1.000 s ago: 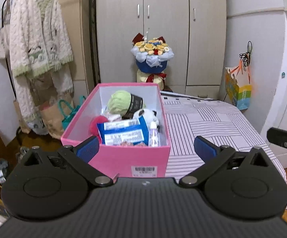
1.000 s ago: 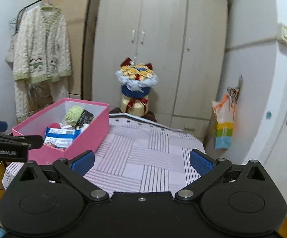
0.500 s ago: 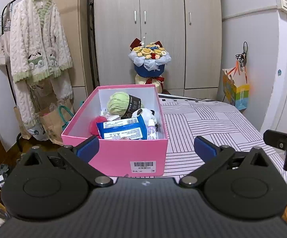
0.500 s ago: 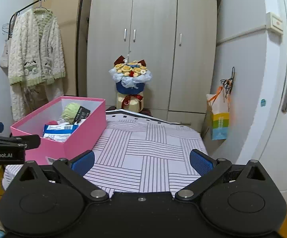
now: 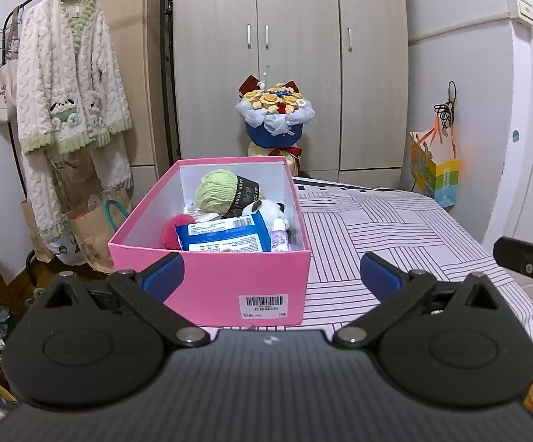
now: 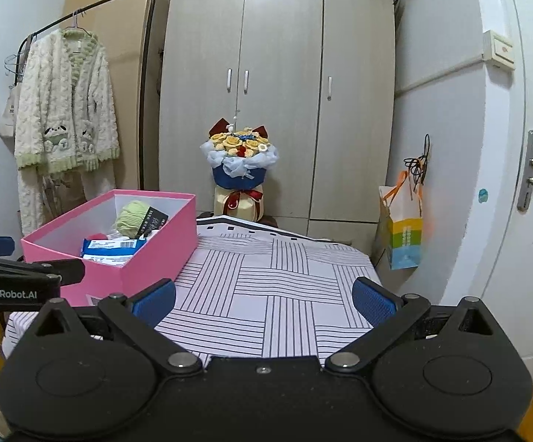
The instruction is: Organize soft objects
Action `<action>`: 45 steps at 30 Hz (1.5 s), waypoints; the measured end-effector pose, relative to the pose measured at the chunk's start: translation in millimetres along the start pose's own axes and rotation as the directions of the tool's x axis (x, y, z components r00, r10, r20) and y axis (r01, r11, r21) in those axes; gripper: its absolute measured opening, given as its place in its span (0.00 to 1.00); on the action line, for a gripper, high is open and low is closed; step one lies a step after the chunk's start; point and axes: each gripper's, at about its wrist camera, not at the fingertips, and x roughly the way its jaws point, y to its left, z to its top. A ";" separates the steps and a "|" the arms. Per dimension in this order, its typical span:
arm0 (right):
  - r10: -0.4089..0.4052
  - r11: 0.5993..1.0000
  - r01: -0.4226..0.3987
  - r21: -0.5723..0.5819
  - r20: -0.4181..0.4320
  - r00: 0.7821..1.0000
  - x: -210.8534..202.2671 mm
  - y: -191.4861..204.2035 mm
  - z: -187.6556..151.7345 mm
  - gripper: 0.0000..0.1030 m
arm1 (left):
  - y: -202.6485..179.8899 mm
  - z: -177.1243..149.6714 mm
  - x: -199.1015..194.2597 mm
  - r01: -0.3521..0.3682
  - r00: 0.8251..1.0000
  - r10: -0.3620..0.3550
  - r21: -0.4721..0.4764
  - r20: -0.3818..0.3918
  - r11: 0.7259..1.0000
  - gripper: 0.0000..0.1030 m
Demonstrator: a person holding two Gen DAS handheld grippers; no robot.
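Left gripper (image 5: 272,270) spread wide, holding nothing, hovering before open pink cardboard box (image 5: 229,287) at 12 o'clock on striped bedspread (image 5: 377,235). Box holds green yarn ball (image 5: 216,189) and blue wipes pack (image 5: 224,237). Right gripper (image 6: 264,296) spread wide, empty; box at its 10 o'clock.

Open pink box (image 5: 229,287) on striped bed — green yarn (image 5: 216,188), blue packet (image 5: 224,237) inside.
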 end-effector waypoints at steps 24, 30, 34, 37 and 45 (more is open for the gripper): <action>-0.059 0.998 0.058 0.033 0.041 0.997 9.2 -10.5 -11.5 1.00 | 0.6 -14.9 1.5 -0.068 0.997 0.069 -0.041 0.020 0.997 1.00; -0.064 0.997 0.063 0.045 0.034 0.997 14.3 -14.9 -13.5 1.00 | -1.7 -14.6 -1.9 -0.063 0.997 0.063 -0.017 0.034 0.998 1.00; -0.057 0.997 0.056 0.050 0.032 0.998 13.9 -15.6 -13.4 1.00 | -3.6 -14.3 -3.4 -0.063 0.997 0.063 -0.007 0.040 0.998 1.00; -0.048 0.998 0.047 0.046 0.029 0.998 12.0 -14.5 -13.2 1.00 | -4.9 -14.3 -4.7 -0.072 0.996 0.072 0.000 0.051 0.997 1.00; -0.045 0.998 0.044 0.036 0.031 0.998 9.0 -13.5 -13.9 1.00 | -5.6 -15.5 -6.4 -0.052 0.997 0.051 0.006 0.052 0.999 1.00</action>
